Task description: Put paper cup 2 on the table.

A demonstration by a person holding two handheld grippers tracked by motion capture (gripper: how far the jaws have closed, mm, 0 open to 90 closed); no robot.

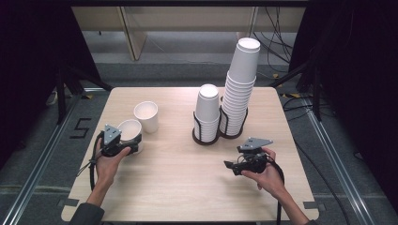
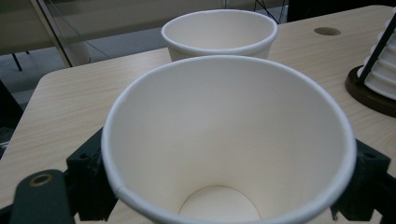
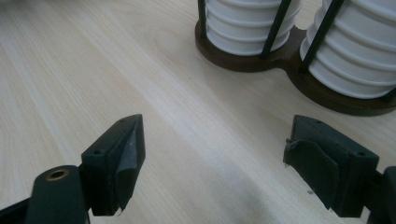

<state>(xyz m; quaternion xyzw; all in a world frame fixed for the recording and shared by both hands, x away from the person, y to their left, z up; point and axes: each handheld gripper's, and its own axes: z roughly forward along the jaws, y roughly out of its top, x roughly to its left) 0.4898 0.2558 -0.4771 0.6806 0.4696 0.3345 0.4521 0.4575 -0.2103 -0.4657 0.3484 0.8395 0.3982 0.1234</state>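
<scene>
**A:** What's laid out, biggest first?

**B:** A pale wooden table (image 1: 178,178). Toward its far side stands a dark two-ring cup holder (image 1: 217,136), with a tall stack of white cups (image 1: 240,89) in one ring and a shorter stack (image 1: 207,110) in the ring beside it.

**A:** And the loose cups?

**B:** Two, at the table's left. One upright paper cup (image 1: 146,116) stands free. Just beside it, nearer the person, is the held cup (image 2: 229,140).

**A:** Where does that one sit against the left gripper (image 1: 123,144)?

**B:** Between its jaws. In the left gripper view the mouth of the cup faces the camera, one black jaw against each side of the wall; the jaws look closed on it, pinching it. The free cup stands right behind it.

**A:** The right gripper (image 3: 215,158)?

**B:** Jaws spread wide over bare wood, nothing between them, close in front of the holder's base and well apart from both loose cups.
</scene>
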